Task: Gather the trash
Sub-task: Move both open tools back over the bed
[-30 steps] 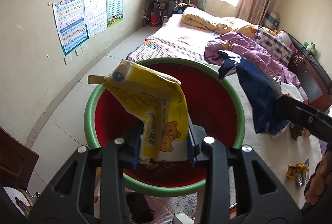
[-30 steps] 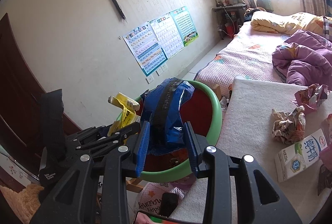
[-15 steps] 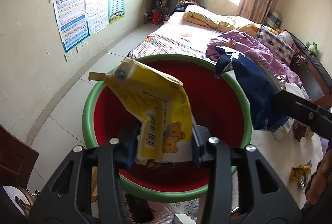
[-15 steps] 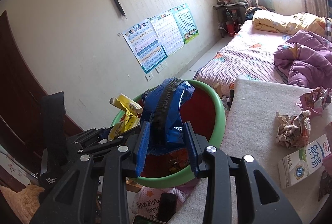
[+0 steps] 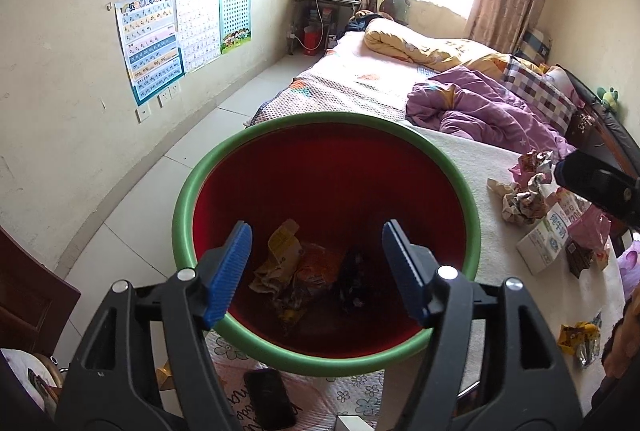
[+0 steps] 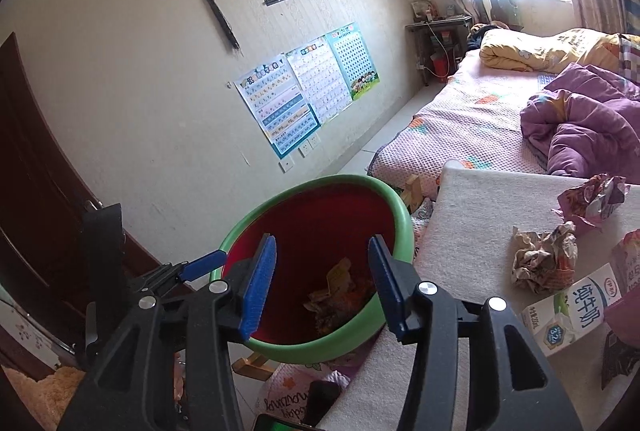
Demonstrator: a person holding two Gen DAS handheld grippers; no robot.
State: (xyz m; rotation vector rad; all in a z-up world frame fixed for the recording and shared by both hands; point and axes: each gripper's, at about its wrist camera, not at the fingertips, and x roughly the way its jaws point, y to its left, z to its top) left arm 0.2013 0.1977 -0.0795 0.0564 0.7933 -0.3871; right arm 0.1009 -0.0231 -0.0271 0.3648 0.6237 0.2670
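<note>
Trash (image 5: pixel 304 271) lies in the red basin (image 5: pixel 224 167); my left gripper (image 5: pixel 316 267) and right gripper (image 6: pixel 322 283), jaws just opening, stand empty; crumpled wrappers (image 6: pixel 544 263) and milk carton (image 6: pixel 572 315) remain on the white mat (image 6: pixel 472 215)

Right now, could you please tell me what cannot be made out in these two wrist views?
- Dark wrapper in the red bin, left wrist view: shadowed, print unreadable.
- Bin's contents, right wrist view: near wall and right gripper hide most.
- Milk carton, right wrist view: cut by the right edge and a pink wrapper.
- Black phone, left wrist view: partly behind the left gripper.
</note>
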